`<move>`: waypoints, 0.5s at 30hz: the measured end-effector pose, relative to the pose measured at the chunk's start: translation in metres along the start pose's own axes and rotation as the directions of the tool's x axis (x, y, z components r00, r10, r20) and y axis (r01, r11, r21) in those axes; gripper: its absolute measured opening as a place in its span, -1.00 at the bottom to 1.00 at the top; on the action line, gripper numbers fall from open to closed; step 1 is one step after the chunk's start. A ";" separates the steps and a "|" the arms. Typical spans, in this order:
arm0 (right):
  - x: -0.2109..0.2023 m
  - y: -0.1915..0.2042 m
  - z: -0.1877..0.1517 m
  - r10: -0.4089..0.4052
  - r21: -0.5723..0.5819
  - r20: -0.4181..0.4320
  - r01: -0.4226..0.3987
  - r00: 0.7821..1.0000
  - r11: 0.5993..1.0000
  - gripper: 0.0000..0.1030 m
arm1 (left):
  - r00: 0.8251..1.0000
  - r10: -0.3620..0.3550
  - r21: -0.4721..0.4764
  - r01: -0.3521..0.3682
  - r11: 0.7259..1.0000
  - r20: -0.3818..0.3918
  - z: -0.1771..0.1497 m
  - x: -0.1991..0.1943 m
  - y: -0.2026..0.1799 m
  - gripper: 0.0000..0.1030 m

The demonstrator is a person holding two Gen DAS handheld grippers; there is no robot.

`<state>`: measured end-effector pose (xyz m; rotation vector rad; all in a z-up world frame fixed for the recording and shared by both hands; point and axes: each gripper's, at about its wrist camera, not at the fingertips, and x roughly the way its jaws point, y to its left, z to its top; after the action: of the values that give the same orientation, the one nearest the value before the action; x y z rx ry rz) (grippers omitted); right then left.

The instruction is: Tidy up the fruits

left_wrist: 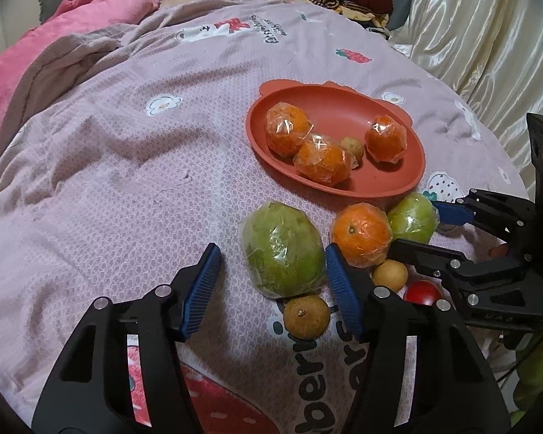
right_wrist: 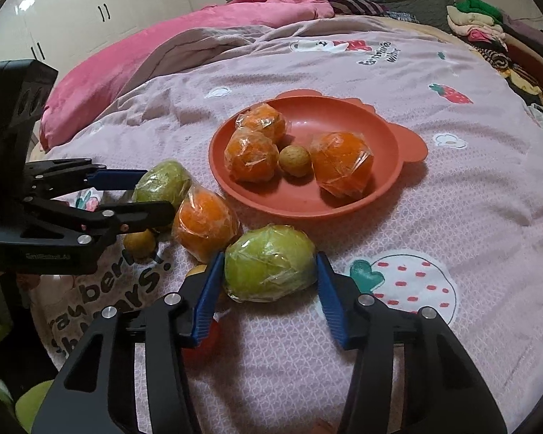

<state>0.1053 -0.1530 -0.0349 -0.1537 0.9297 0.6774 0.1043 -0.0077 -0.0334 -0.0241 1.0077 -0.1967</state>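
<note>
A red plate (left_wrist: 380, 108) (right_wrist: 344, 115) on the bed holds three wrapped oranges and a small brown fruit (left_wrist: 352, 147). Below it lie two wrapped green fruits, a wrapped orange (left_wrist: 361, 233) (right_wrist: 204, 224), small brown fruits (left_wrist: 306, 316) and a red fruit (left_wrist: 421, 292). My left gripper (left_wrist: 273, 266) is open around one green fruit (left_wrist: 284, 249); in the right wrist view (right_wrist: 141, 191) that fruit (right_wrist: 163, 182) lies at its tips. My right gripper (right_wrist: 269, 266) is open around the other green fruit (right_wrist: 269, 262); in the left wrist view (left_wrist: 414, 226) that fruit (left_wrist: 412, 217) sits between its fingers.
The bed has a pink printed blanket (left_wrist: 126, 152). A pink duvet (right_wrist: 163, 58) lies bunched at the far side. Folded clothes (right_wrist: 499, 36) are stacked at the far right. A cream curtain (left_wrist: 481, 21) hangs beside the bed. White cupboards (right_wrist: 90, 3) stand behind.
</note>
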 end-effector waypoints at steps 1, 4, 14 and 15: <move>0.000 0.000 0.000 0.004 0.002 0.002 -0.004 1.000 1.000 -0.06 | 1.000 -0.002 -0.001 0.002 1.000 -0.002 0.001 0.001 0.000 0.00; -0.004 -0.004 -0.001 0.013 0.011 0.010 -0.014 1.000 1.000 -0.06 | 1.000 -0.005 -0.002 0.005 1.000 -0.010 0.003 0.004 0.001 -0.02; -0.024 -0.014 -0.007 -0.004 0.043 0.040 0.003 0.999 0.999 -0.06 | 0.999 -0.029 0.021 0.030 0.999 -0.043 0.008 0.011 -0.001 -0.24; -0.026 -0.016 -0.007 -0.007 0.044 0.044 0.005 0.999 0.999 -0.06 | 0.999 -0.034 0.016 0.035 0.999 -0.042 0.009 0.011 0.000 -0.25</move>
<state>0.0989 -0.1805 -0.0214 -0.1022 0.9003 0.6516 0.1171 -0.0106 -0.0379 -0.0225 1.0477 -0.2377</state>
